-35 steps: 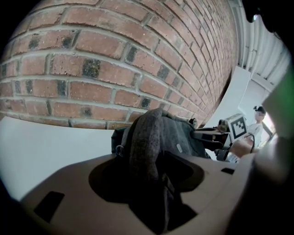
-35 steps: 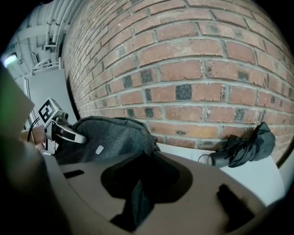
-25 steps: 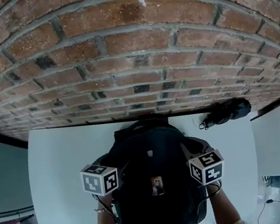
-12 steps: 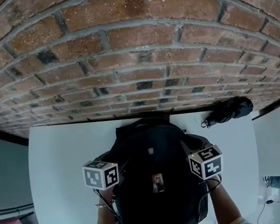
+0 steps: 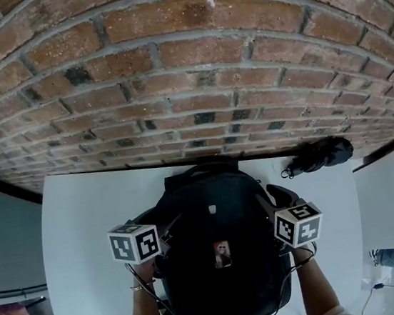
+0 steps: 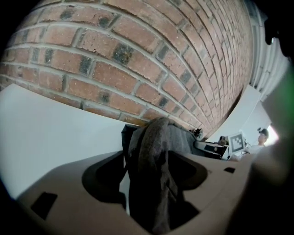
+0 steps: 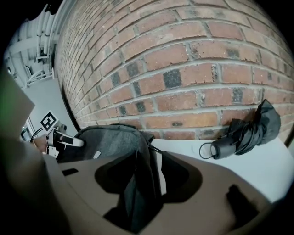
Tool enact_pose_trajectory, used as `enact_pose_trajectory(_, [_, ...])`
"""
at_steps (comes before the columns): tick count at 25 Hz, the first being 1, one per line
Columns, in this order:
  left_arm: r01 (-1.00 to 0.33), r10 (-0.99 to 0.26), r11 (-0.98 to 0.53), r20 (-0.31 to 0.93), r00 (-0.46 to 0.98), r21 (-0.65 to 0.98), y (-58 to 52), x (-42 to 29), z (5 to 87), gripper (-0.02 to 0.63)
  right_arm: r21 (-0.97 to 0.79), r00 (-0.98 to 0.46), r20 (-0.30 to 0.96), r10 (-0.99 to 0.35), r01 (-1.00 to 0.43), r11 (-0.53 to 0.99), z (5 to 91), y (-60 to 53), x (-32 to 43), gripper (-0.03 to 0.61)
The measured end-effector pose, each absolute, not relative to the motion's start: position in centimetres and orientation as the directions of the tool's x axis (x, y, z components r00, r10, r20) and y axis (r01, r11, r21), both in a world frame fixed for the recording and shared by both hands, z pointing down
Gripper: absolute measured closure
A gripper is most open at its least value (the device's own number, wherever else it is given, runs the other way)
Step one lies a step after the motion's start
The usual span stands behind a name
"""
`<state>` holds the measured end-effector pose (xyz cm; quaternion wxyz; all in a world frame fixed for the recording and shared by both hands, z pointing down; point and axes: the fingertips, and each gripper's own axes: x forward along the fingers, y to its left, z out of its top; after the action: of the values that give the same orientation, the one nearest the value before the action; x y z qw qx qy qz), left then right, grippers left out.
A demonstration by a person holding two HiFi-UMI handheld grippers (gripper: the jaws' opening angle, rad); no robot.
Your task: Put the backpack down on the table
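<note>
Your left hand-held gripper (image 6: pixel 150 186) and right hand-held gripper (image 7: pixel 143 187) have just been opening. Their jaws stand apart, with a strap (image 6: pixel 154 147) slack between each pair. The backpack (image 5: pixel 216 219) stands on the counter (image 5: pixel 83 226), with bare room on either side. An umbrella (image 5: pixel 319 155) lies by the wall (image 5: pixel 187 82).
</note>
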<state>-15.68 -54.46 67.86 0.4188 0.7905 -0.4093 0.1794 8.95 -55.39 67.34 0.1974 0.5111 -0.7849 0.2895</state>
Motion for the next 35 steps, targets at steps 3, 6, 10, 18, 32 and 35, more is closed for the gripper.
enact_pose_trajectory(3, [-0.792, -0.523, -0.298, 0.602, 0.603, 0.533, -54.3, -16.4, 66.9, 0.313, -0.236, -0.396, 0.603, -0.693, -0.918, 0.319, 66.9, -54.9, 8.9, 0.405])
enact_pose_trajectory(6, [-0.795, -0.557, -0.296, 0.58, 0.594, 0.529, -53.9, -17.2, 65.4, 0.313, -0.221, -0.391, 0.582, -0.713, -0.92, 0.325, 65.7, -54.7, 8.9, 0.405])
enact_pose_trajectory(10, [-0.815, -0.615, -0.298, 0.553, 0.562, 0.497, -53.4, -18.0, 62.6, 0.313, -0.208, -0.377, 0.532, -0.758, -0.926, 0.314, 63.1, -54.5, 9.0, 0.405])
enact_pose_trajectory(18, [-0.88, -0.717, -0.325, 0.517, 0.468, 0.346, -50.3, -19.3, 57.1, 0.315, -0.164, -0.324, 0.521, -0.789, -0.946, 0.28, 59.8, -51.0, 8.2, 0.406])
enact_pose_trajectory(32, [-0.895, -0.839, -0.333, 0.341, 0.424, 0.296, -39.5, -20.0, 48.5, 0.546, -0.139, -0.258, 0.451, -0.855, -0.966, 0.218, 52.5, -40.5, 6.1, 0.422])
enact_pose_trajectory(35, [-0.889, -0.844, -0.34, 0.318, 0.432, 0.307, -36.7, -20.2, 47.3, 0.565, -0.13, -0.258, 0.434, -0.863, -0.966, 0.223, 51.1, -38.1, 5.3, 0.431])
